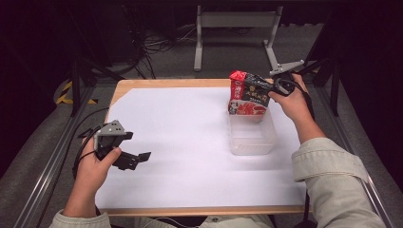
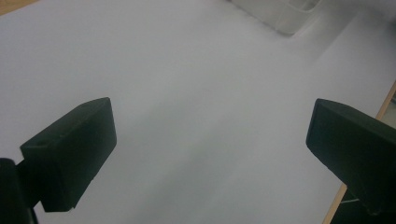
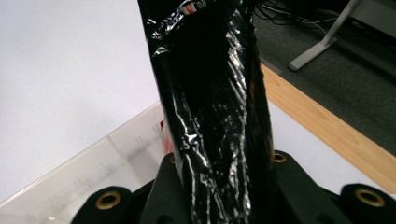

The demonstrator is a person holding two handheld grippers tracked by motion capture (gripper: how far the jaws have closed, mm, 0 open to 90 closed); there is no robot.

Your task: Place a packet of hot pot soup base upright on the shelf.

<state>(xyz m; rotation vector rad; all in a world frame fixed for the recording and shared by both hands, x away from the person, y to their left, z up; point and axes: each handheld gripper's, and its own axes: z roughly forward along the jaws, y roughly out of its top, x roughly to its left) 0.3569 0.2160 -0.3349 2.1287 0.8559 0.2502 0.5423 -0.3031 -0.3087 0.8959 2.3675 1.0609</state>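
Right claw is clamped on your packet over the tub; left claw gapes idle. Light, crinkly, slippery film: grip its sealed edge.

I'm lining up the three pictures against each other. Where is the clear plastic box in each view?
High view: the box sits right of centre on the white sheet, under the snack bag.
Left gripper view: top edge, right of centre.
Right gripper view: bottom left, beside the bag.
Shared landmark: the white sheet.
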